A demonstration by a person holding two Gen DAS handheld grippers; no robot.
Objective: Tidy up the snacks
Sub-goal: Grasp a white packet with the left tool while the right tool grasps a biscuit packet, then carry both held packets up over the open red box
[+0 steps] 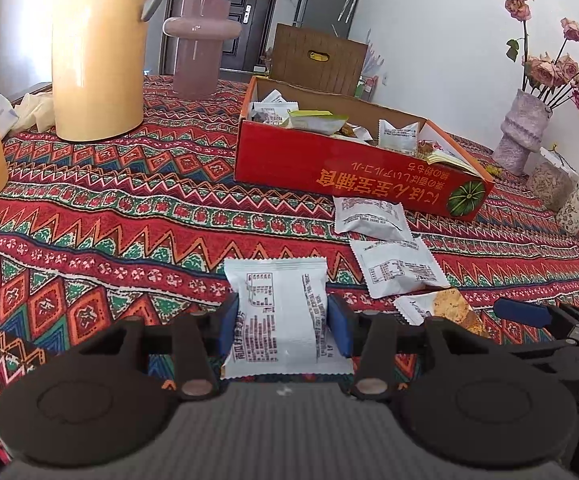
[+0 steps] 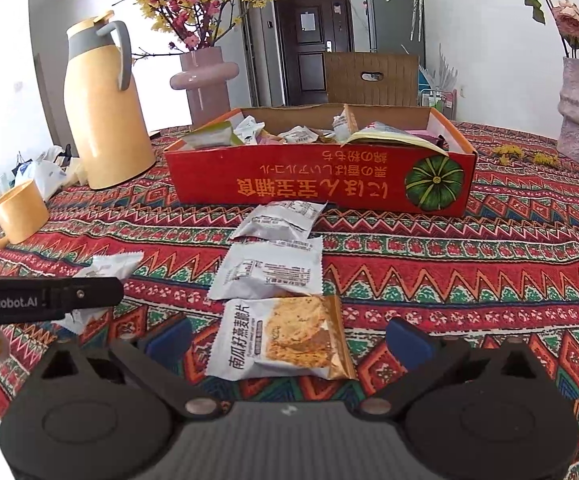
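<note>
While the left gripper (image 1: 283, 326) tilts down toward the patterned tablecloth (image 1: 109, 216), its blue pads are clenched on either side of a white snack packet (image 1: 277, 312), printed back facing the camera, lifted clear of the cloth. The right gripper (image 2: 289, 344) also points downward, its jaws spread wide and released, with a pumpkin-seed oat crisp packet (image 2: 281, 340) lying flat on the cloth between the fingers, touched by neither. Beyond that packet two more white packets (image 2: 269, 272) lie in a row leading toward the red cardboard box (image 2: 321, 180), which sits near the middle of the table and already holds a jumble of wrapped snacks. A yellow thermos jug (image 2: 105, 108) and yellow mug (image 2: 17, 216) stand toward the table's left edge, a pink vase (image 2: 205, 80) behind them. The left gripper's black body shows at the left side of the right wrist view, beside a person's fingertip.
</note>
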